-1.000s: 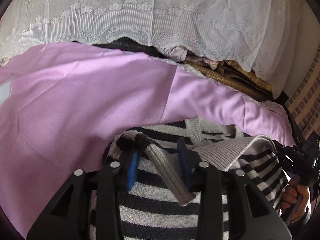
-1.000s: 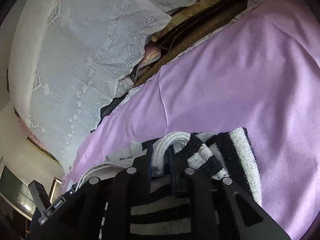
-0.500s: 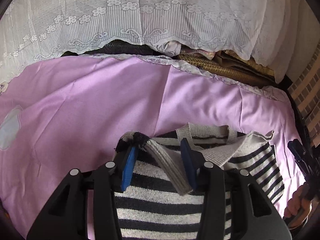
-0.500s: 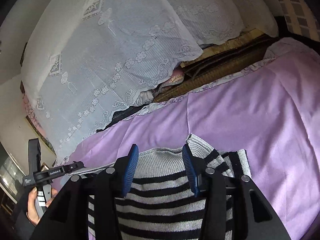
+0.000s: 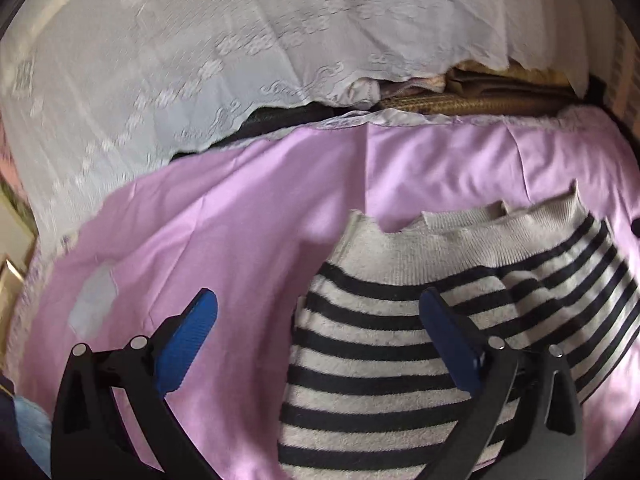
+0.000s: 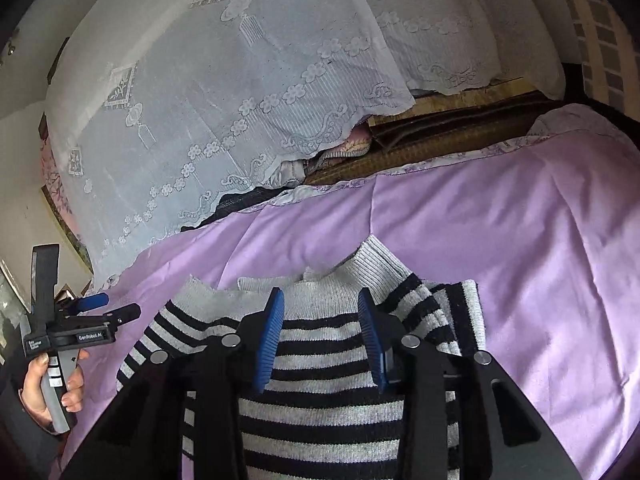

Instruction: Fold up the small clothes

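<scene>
Striped sweater (image 5: 384, 344): black-and-grey knit, lying folded on the purple sheet (image 5: 224, 240), its grey ribbed hem at the far edge; from the right wrist view (image 6: 320, 360) a striped sleeve end with grey cuff (image 6: 460, 320) lies folded at its right side.

Left gripper (image 5: 320, 336): I have it released, blue pads spread wide, nothing between them; the left pad is over bare sheet, the right pad over the sweater. In the right wrist view it appears at far left (image 6: 108, 308), clear of the sweater, with my left hand (image 6: 52, 384) around its grey handle.

Right gripper (image 6: 320, 336): I have it released, pads apart over the sweater's hem end, holding nothing.

Purple sheet: covers the whole work surface, creased, with a pale patch (image 5: 92, 308) at left.

White lace cloth (image 6: 240, 80): drapes over piled items behind the sheet.

Woven mat (image 6: 440, 136): brown, visible under the lace edge, beside bundled fabrics.
</scene>
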`<action>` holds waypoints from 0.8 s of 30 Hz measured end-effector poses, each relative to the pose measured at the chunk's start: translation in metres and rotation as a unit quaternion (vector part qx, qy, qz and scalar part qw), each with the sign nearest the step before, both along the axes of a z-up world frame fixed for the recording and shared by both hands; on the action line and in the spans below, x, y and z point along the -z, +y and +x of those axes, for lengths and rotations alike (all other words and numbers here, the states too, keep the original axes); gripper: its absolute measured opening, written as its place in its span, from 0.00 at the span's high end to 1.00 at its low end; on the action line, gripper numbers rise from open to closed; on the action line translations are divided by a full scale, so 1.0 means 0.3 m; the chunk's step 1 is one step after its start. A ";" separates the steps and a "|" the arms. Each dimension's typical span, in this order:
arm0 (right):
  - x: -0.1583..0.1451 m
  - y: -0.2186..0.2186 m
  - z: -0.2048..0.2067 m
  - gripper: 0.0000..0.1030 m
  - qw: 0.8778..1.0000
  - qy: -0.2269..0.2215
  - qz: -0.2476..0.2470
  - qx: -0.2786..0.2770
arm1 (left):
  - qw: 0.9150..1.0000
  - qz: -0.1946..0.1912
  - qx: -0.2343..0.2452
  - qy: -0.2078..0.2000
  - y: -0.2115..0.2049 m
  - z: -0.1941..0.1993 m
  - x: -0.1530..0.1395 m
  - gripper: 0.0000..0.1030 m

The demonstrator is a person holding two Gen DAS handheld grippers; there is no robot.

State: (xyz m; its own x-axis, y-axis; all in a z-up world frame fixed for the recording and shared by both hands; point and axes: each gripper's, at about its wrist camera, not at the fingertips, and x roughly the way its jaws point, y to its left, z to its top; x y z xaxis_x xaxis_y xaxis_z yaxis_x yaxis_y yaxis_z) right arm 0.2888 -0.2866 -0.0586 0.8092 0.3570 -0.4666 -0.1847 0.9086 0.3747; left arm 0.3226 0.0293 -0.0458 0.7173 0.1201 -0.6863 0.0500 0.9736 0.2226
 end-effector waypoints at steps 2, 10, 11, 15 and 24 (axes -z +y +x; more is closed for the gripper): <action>0.011 0.024 0.037 0.67 1.000 0.008 0.003 -0.005 | 1.000 0.000 0.015 -0.009 -0.044 0.013 0.016 0.05; 0.099 0.122 0.218 0.67 0.998 0.055 0.007 -0.026 | 0.999 -0.038 -0.012 0.015 -0.042 0.157 0.189 0.05; 0.114 0.112 0.236 0.66 0.998 0.060 0.008 -0.019 | 0.998 -0.051 -0.027 0.026 -0.004 0.176 0.216 0.05; 0.231 -0.010 0.313 0.80 0.992 0.112 0.044 0.025 | 0.968 -0.214 -0.085 0.096 0.207 0.256 0.316 0.04; 0.226 -0.128 0.235 0.86 0.987 0.078 0.102 0.098 | 0.973 -0.193 -0.112 0.066 0.205 0.214 0.292 0.05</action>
